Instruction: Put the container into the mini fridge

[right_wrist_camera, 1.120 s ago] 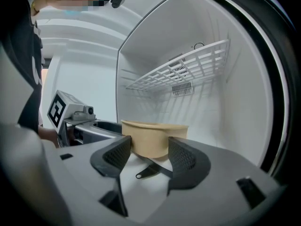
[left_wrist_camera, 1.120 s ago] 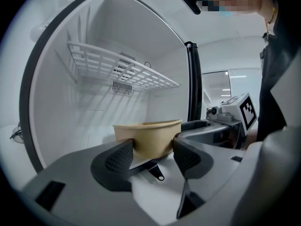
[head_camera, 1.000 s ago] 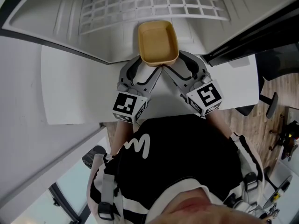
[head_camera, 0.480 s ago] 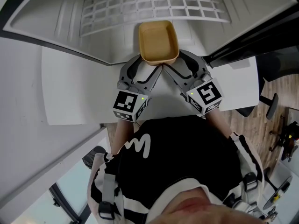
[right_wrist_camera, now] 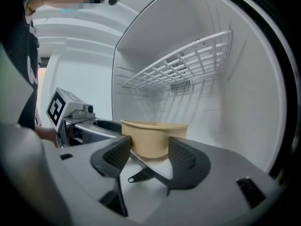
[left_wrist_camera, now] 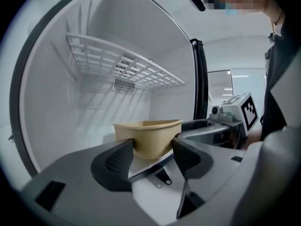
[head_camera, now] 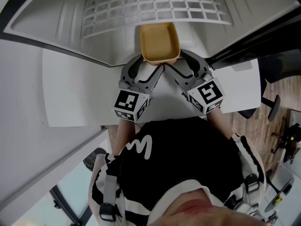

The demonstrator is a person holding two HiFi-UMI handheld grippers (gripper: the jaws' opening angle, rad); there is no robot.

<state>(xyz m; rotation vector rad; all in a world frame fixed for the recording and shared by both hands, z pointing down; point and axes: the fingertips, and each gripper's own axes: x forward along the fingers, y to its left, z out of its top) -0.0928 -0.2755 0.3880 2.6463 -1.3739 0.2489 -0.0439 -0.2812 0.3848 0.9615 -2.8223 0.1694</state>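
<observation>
Head view alone gives the plan: container (head_camera: 160,42), tan, matte, rectangular with rounded corners, sits at the near edge of the mini fridge (head_camera: 51,20). Gripper views alone show the white wire shelf (right_wrist_camera: 183,65) high above it. Left gripper (left_wrist_camera: 151,147) and right gripper (right_wrist_camera: 149,154) each clamp its near end between ribbed jaws.

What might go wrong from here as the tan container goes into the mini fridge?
1. The left gripper and right gripper both clamp only the near end of the tan rectangular container. Its far end juts out unsupported, so it may tilt or slip.
2. The white wire shelf sits above it; lifting while pushing in might knock the rim.
3. If one gripper lets go first, the container may twist.
</observation>
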